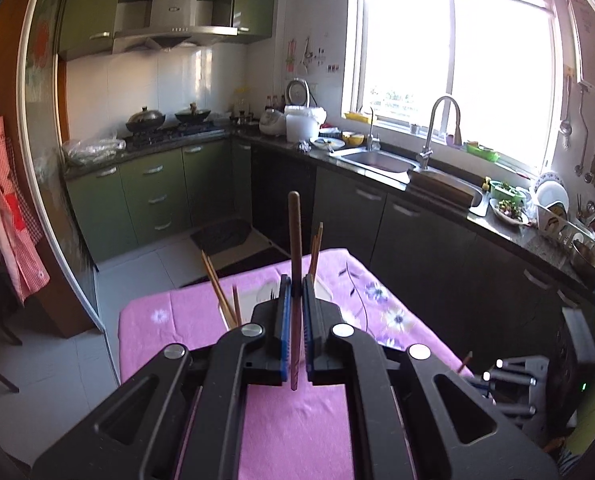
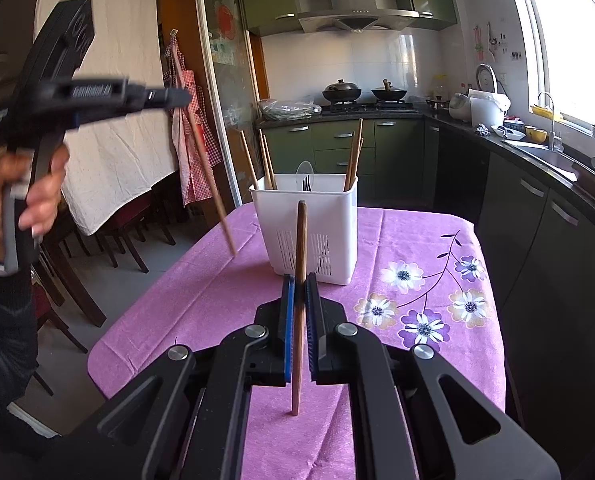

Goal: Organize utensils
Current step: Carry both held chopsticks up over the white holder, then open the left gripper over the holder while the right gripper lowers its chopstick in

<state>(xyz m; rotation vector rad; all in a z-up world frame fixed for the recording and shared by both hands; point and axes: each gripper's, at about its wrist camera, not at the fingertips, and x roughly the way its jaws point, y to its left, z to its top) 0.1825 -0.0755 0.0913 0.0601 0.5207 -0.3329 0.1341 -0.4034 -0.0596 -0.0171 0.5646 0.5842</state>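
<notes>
A brown chopstick [image 2: 298,300] is being clamped upright between the narrow blue pads of the right gripper [image 2: 300,280], above the pink flowered tablecloth [image 2: 201,292]. A second chopstick [image 1: 294,280] is being pinched the same way by the left gripper [image 1: 293,284]; in the right wrist view it is being held slanted, raised off the cloth at left. Farther along the table, more chopsticks [image 2: 353,152], a fork and a spoon are being kept standing in the white holder [image 2: 329,216].
</notes>
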